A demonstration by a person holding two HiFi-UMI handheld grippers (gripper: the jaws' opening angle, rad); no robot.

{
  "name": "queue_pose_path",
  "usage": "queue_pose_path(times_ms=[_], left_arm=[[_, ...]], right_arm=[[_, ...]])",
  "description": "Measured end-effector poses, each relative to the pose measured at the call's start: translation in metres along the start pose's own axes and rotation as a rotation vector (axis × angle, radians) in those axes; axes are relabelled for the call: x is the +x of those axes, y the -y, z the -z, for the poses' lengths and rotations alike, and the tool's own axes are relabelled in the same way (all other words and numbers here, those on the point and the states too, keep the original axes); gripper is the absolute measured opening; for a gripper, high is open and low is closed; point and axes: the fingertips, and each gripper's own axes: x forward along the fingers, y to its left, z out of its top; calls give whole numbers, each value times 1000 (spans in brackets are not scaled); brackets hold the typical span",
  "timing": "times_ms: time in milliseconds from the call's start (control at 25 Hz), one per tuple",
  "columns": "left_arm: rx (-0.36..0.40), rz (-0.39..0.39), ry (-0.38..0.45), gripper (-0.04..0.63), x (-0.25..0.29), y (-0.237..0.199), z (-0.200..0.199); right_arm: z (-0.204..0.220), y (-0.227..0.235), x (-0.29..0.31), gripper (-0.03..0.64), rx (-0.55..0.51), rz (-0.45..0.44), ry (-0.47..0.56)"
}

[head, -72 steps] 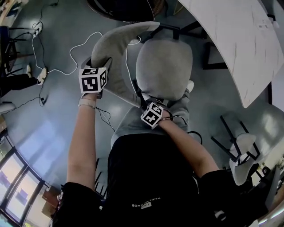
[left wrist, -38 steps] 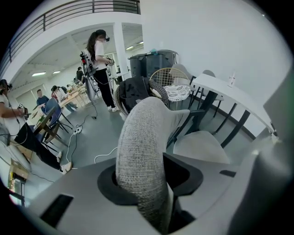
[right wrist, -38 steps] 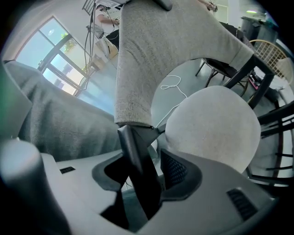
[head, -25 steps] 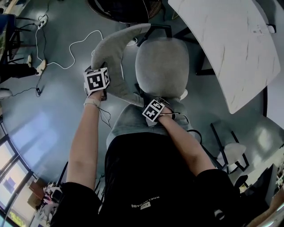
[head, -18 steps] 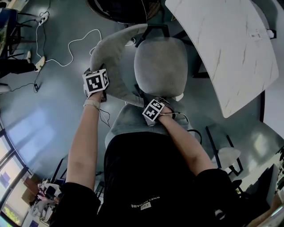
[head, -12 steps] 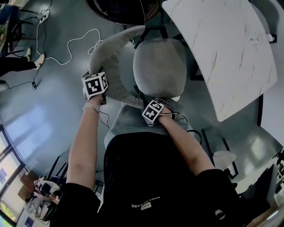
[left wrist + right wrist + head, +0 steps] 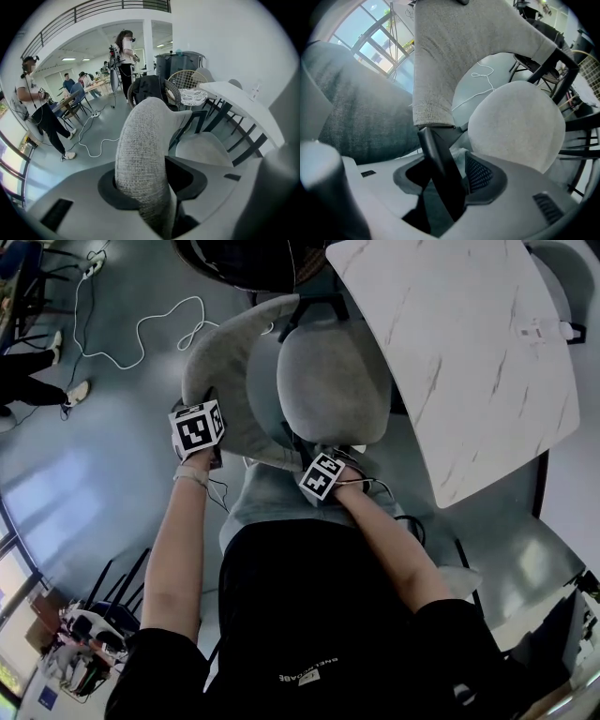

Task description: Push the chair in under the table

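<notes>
The grey fabric chair stands beside the white marble table [image 7: 469, 352]. Its seat [image 7: 333, 381] reaches the tabletop's edge. My left gripper [image 7: 208, 448] sits on the curved backrest [image 7: 220, 362]. In the left gripper view that gripper [image 7: 150, 187] is shut on the backrest's top edge [image 7: 140, 140]. My right gripper [image 7: 323, 465] is low behind the seat. In the right gripper view the gripper [image 7: 445, 180] has the chair's black frame bar [image 7: 440, 159] between its jaws. The jaws have just been opening, and a gap shows on one side of the bar.
A white cable [image 7: 141, 329] loops over the floor left of the chair. A dark chair [image 7: 244, 259] stands beyond the backrest. Several people [image 7: 124, 51] stand farther off in the hall. Black chair legs [image 7: 103, 596] show at the lower left.
The chair, with both grippers on it, has come closer to the table. The tabletop's edge now lies against the seat's right side.
</notes>
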Motion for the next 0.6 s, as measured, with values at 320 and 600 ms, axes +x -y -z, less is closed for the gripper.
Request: queue_pose_path(times_ms=[320,600], left_arm=[[-43,-33,-4,156,-7,26,9],[-73,-69,-10,156,-13,48,17]], right_arm=[[33,16,-10,210,-41,-33,-19],[61,31,-18,221,-59,-53,-48]])
